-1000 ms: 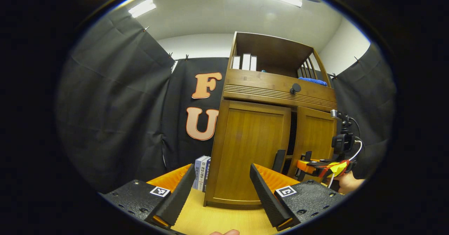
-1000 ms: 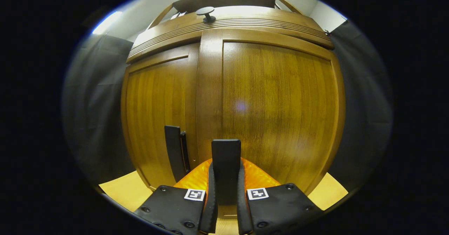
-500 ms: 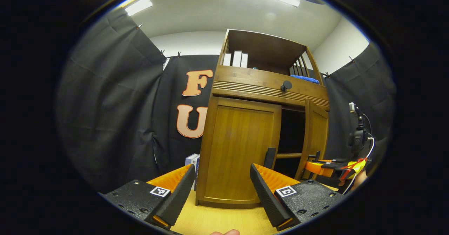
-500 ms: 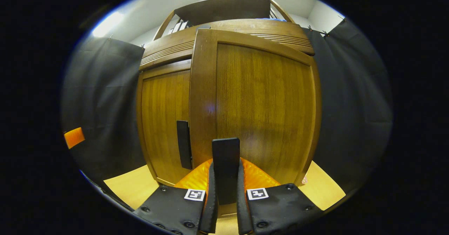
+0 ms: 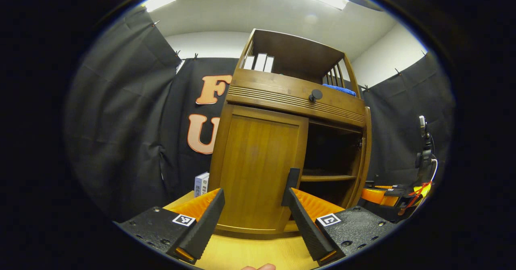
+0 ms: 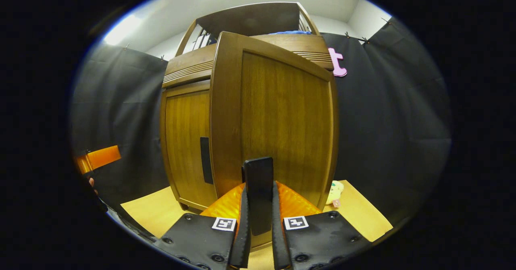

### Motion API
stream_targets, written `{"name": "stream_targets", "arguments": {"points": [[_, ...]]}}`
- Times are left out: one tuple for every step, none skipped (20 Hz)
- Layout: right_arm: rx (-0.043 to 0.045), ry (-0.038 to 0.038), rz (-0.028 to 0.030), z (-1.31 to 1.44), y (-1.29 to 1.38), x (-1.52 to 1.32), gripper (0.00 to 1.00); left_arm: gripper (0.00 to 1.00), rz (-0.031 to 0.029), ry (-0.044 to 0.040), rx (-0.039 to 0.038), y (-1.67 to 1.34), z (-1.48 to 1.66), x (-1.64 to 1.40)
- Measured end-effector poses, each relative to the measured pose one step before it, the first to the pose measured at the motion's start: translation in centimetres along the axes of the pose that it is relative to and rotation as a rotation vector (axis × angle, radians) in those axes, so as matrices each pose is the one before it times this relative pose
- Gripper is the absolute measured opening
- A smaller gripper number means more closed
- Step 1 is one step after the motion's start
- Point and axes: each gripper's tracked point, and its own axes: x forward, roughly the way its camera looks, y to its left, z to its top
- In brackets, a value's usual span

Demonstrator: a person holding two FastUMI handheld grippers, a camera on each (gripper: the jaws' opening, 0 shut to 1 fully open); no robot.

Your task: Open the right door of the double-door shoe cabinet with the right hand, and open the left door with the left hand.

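The right gripper (image 6: 258,221) clamps the right door's handle (image 6: 258,189); the right door (image 6: 282,121) stands swung out. The left gripper (image 5: 252,221), fingers spread, faces the closed left door (image 5: 258,169); books (image 5: 200,183) stand at nine o'clock beside the cabinet.

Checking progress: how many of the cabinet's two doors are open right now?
1. The right door is swung wide, with the right gripper shut on its handle. The left door is closed, and the left gripper is open before it.

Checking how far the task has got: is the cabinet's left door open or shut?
Shut. The left door sits flush in the cabinet front, while the right door is swung out, baring dark shelves.
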Motion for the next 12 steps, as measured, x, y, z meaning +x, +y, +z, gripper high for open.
{"name": "stream_targets", "arguments": {"points": [[-0.00385,0.00002,-0.00934,-0.084,-0.546,-0.633,0.34,0.92,-0.00786,0.00731,-0.00089,-0.248,-0.314,0.204],[-0.00621,-0.00083,-0.01203,-0.045,-0.585,-0.628,0.25,0.91,-0.00501,0.00343,0.00024,-0.2,-0.269,0.142],[-0.0065,0.0008,-0.01559,-0.001,-0.632,-0.436,0.25,0.94,-0.00279,0.00196,0.00015,-0.094,-0.142,0.124],[-0.00737,-0.00038,-0.01655,-0.057,-0.656,-0.506,0.25,0.94,-0.00308,0.00188,-0.00009,-0.102,-0.101,0.137],[-0.00835,0.00111,-0.017,0.022,-0.545,-0.309,0.25,0.94,-0.00373,-0.00027,-0.00176,-0.137,-0.021,0.059],[-0.00592,0.00313,-0.01907,0.11,-0.399,-0.146,0.29,0.91,-0.00299,-0.00089,-0.00204,-0.11,-0.071,0.023],[-0.00219,0.00875,-0.01972,-0.072,-0.47,-0.029,0.24,0.94,-0.00209,-0.0005,-0.00008,-0.113,0.013,0.043],[-0.00685,0.01198,-0.01656,-0.184,-0.579,-0.21,0.29,0.94,0.00084,-0.00062,0.00533,-0.034,-0.066,0.001],[-0.01104,0.01023,-0.01403,-0.219,-0.516,-0.187,0.29,0.91,-0.00168,-0.00388,0.00768,-0.119,0.052,0.046],[-0.01074,0.00489,-0.01345,-0.437,-0.774,-0.626,0.33,0.91,-0.0057,-0.00473,0.00524,-0.183,-0.058,0.014],[-0.00724,0.0048,-0.01218,-0.269,-0.504,-0.257,0.33,0.94,-0.0067,-0.00073,0.00112,-0.225,-0.029,0.046],[-0.00412,0.00982,-0.00954,-0.159,-0.229,0.011,0.33,0.91,-0.00578,0.00232,-0.00086,-0.202,-0.142,-0.069]]}}
